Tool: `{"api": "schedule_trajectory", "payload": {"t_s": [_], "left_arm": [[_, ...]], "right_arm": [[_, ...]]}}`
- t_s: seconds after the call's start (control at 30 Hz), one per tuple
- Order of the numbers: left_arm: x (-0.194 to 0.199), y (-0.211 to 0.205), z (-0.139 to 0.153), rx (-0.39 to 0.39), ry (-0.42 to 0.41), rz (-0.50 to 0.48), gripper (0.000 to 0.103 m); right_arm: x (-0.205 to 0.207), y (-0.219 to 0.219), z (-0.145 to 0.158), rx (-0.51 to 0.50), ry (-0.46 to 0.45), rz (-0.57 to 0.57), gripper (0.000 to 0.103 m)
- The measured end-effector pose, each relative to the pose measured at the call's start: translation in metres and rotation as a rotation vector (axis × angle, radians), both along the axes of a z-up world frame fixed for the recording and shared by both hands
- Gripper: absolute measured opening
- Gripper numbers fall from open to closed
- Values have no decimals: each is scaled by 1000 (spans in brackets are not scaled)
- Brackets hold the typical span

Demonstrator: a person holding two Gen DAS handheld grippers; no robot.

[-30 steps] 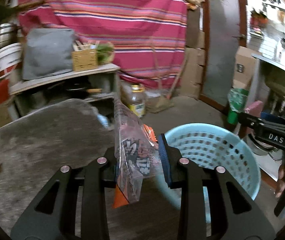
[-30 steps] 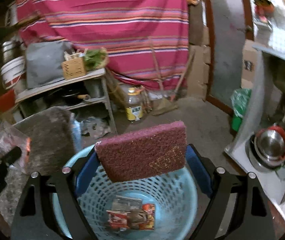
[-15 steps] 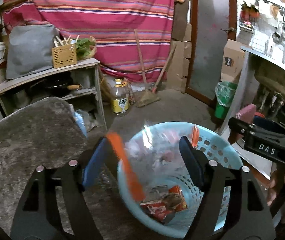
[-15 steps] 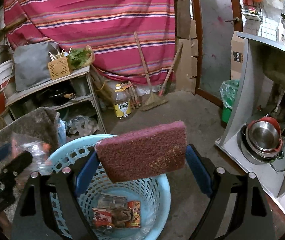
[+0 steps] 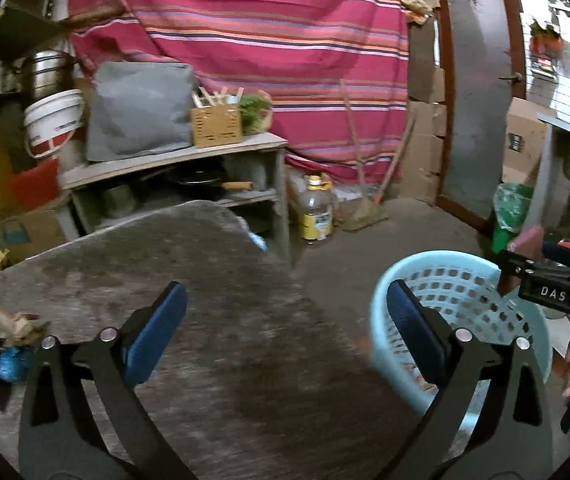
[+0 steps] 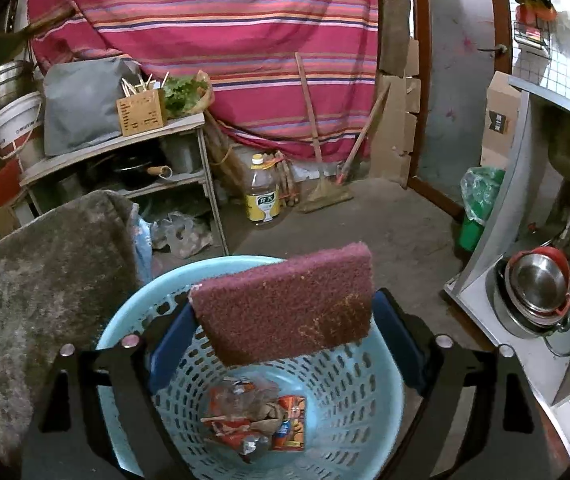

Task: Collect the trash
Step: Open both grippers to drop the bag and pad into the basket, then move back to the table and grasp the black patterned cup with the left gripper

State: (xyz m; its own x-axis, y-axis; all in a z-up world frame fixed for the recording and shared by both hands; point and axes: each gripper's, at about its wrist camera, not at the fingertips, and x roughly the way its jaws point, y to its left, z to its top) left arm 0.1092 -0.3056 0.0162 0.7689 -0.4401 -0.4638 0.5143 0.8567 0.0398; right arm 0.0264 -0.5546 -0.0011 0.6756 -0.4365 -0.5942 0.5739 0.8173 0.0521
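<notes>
Opening, left gripper (image 5: pixel 285 332) empty over table (image 5: pixel 213 280) edge | right gripper (image 6: pixel 281 328) opening, pad (image 6: pixel 285 312) between jaws above basket (image 6: pixel 365 400) | wrappers (image 6: pixel 257 420) inside

The scrubbing pad (image 6: pixel 285 304) hides where the right gripper's (image 6: pixel 285 340) pads meet it, so contact cannot be judged. The wrappers (image 6: pixel 257 416) in the basket (image 6: pixel 125 320) are too jumbled to tell apart. On the table (image 5: pixel 205 280), the crumpled trash (image 5: pixel 1 332) is blurred and cut off at the left edge.
</notes>
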Motion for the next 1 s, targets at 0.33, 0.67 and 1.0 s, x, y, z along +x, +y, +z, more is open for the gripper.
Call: {"api": "schedule_trajectory", "payload": {"t_s": [0.33,0.67,1.0], "left_arm": [[16,99,9,-30,-2,168,97],[40,220,-3,-9,8,375,97],[72,311,-29,29,97,512,97]], "right_arm": [[17,44,14,-8,-49,20,98],[72,155,12,-73,-37,235,99],[114,218,-10,2,62,316,99]]}}
